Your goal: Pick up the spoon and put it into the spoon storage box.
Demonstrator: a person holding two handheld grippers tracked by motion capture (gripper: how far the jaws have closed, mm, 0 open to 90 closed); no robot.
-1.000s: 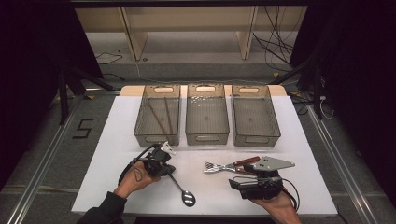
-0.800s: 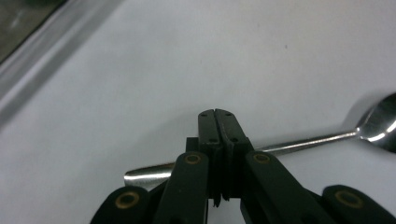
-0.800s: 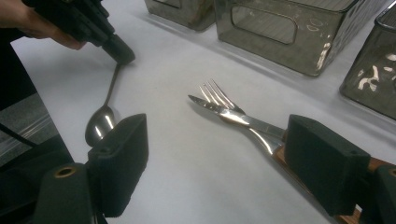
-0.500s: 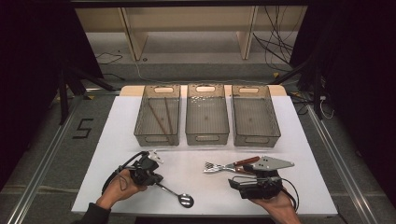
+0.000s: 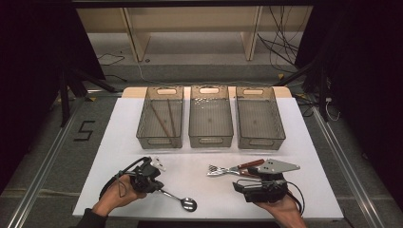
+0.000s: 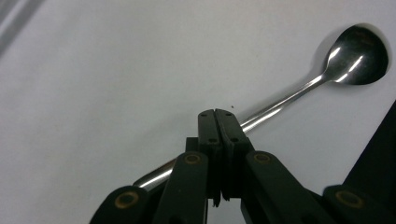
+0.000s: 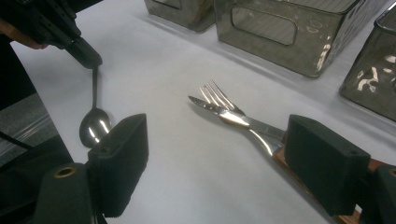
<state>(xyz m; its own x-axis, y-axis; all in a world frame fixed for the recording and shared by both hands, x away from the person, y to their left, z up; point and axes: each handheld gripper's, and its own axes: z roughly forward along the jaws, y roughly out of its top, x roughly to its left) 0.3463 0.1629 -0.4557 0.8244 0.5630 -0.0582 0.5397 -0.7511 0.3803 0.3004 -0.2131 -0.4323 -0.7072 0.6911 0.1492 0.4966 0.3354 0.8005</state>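
Your left hand-held gripper (image 6: 218, 116) is clamped on the spoon (image 6: 322, 77) handle.

Its jaws hide the handle's middle; the bowl lies on the white table (image 5: 199, 164). Your right hand-held gripper (image 7: 217, 154) stands apart, its far jaw covering the fork (image 7: 224, 105) and knife (image 7: 243, 120) handles. Since a second ago, you've pulled the spoon nearer the table's front edge.

Spoon (image 6: 299, 91) handle's end hidden under tool (image 6: 218, 114)

Three bins (image 5: 210, 121), one spoon (image 5: 183, 200)
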